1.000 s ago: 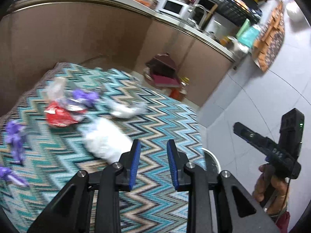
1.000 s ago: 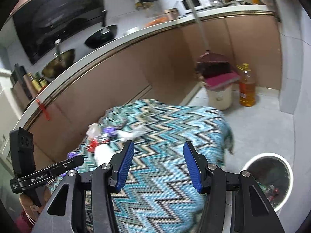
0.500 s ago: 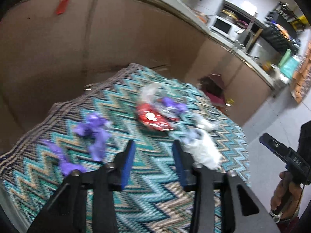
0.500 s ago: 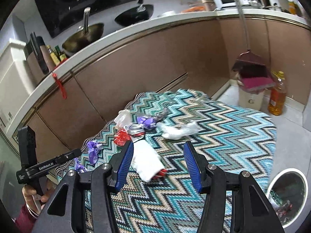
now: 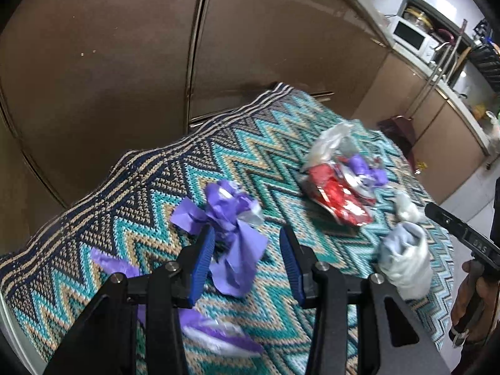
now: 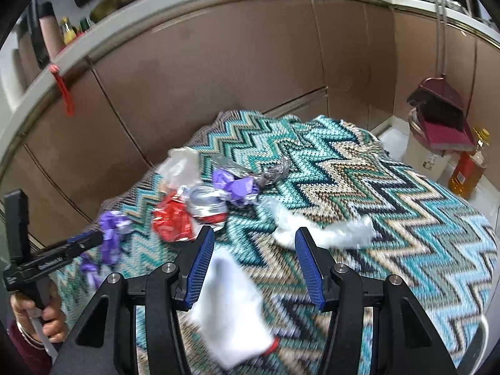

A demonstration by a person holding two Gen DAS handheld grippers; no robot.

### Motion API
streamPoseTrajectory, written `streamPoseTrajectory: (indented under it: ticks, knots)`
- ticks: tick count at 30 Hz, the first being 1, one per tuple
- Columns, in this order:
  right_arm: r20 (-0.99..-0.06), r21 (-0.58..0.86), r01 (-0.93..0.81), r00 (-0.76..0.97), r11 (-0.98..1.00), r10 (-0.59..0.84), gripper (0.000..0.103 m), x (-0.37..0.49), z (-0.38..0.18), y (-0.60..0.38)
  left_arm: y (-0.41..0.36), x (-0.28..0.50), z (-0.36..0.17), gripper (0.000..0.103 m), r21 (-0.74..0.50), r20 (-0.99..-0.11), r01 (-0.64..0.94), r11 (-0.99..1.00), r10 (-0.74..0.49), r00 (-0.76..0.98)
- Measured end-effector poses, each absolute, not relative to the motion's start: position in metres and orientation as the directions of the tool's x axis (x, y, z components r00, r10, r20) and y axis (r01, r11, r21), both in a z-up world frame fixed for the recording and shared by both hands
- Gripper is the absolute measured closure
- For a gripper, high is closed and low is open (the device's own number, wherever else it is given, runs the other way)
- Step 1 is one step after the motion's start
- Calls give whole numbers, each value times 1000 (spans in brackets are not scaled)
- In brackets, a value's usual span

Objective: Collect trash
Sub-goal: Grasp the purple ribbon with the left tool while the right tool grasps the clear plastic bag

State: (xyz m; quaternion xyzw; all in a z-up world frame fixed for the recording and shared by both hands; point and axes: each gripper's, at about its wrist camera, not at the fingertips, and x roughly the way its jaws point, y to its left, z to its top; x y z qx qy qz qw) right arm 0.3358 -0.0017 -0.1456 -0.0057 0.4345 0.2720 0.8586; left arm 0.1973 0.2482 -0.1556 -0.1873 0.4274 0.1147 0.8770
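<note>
Trash lies on a zigzag-patterned cloth (image 5: pixel 162 193). My left gripper (image 5: pixel 247 250) is open, its blue pads on either side of a crumpled purple wrapper (image 5: pixel 231 228). More purple scraps (image 5: pixel 215 331) lie under its body. A red wrapper (image 5: pixel 337 193) and a white crumpled cup (image 5: pixel 406 259) lie to the right. My right gripper (image 6: pixel 254 250) is open above the cloth (image 6: pixel 390 218); the white cup (image 6: pixel 231 309) lies below its left pad, a white tissue (image 6: pixel 325 234) just beyond. The red wrapper (image 6: pixel 172 222) and a purple wrapper (image 6: pixel 234 187) lie farther back.
Brown cabinet fronts (image 5: pixel 125 62) stand close behind the cloth. A dustpan (image 6: pixel 440 115) on a white bucket and an oil bottle (image 6: pixel 468 172) stand on the floor at right. The left gripper (image 6: pixel 56 256) shows at left in the right wrist view.
My left gripper has swung left and come down around the purple wrapper. My right gripper has moved closer to the cloth, over the white cup; the bin has left its view.
</note>
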Motion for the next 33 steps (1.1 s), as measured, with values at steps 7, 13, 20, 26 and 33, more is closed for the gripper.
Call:
streamPoseTrajectory:
  ticks: [7,13,20,26,33]
  knots:
    - [-814,170,-469,429,867,391,50,369,-181,2,249,218,-175,62,-218,-818,-368,904,36,574]
    - [-829,198,-481,383,854,408,69,377,-194,-2,244,229,-181,64,-211,-826,-370,905,38,563]
    - [-798,318,-533,296,785,524,75,367,-190,13,246,232,-188,85,-252,-826,-371,894,1,564]
    - [-758,432,-613,151,661,635,76,333,-186,28,236,219,-176,86,-272,-807,-326,906,-30,590]
    - [-742,498,-682,-15,536,670,76,258,-188,42,220,186,-149,86,-283,-772,-258,924,-60,633]
